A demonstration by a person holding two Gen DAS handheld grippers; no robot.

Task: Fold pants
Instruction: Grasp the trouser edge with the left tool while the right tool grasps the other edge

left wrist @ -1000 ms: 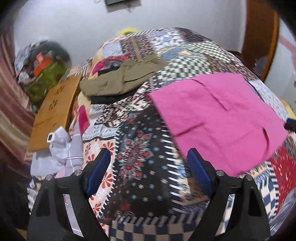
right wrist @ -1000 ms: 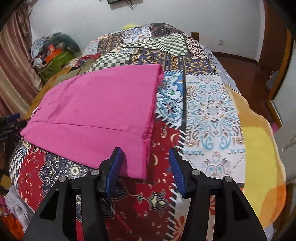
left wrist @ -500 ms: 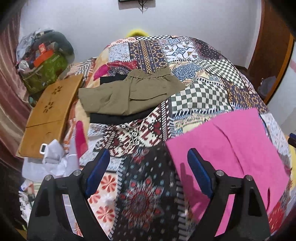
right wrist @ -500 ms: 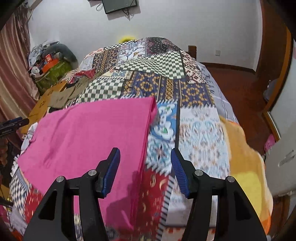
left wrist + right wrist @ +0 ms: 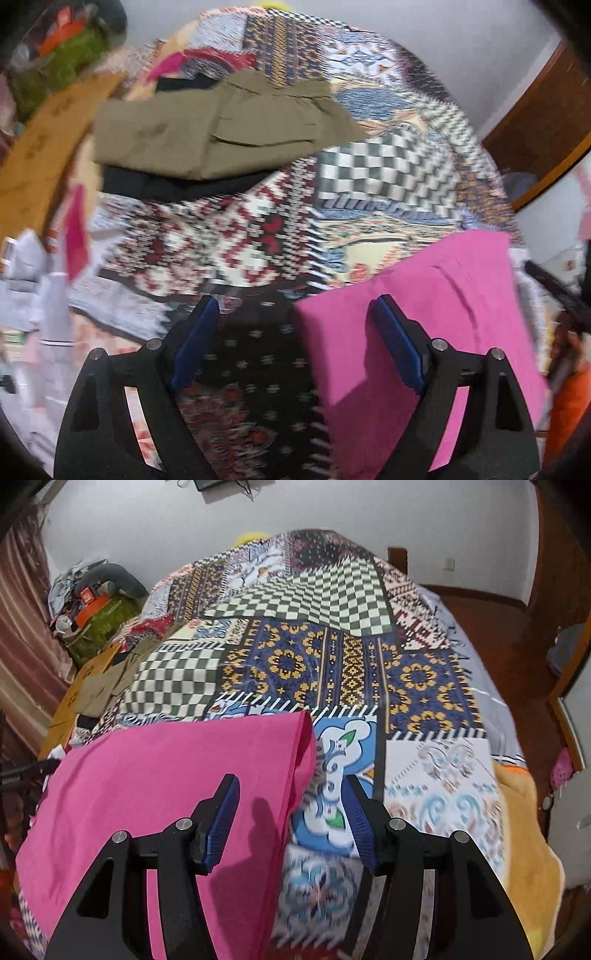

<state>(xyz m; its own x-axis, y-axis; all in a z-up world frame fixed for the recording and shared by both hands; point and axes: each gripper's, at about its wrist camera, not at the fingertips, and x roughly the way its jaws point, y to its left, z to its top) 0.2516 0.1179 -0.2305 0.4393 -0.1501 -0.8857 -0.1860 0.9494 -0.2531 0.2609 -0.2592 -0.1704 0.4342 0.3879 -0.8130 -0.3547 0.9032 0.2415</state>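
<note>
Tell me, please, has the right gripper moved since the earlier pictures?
Yes. The right tongs have drawn back toward the near edge of the bed: the pink pants and the checked patch of the quilt now sit lower and nearer in the right wrist view.

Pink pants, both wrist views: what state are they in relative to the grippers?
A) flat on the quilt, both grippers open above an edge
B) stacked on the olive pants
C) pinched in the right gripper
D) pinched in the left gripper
A: the pink pants lie flat on the patchwork quilt; the left gripper and right gripper both show spread jaws with nothing between the pads, and the olive pants sit apart.
</note>
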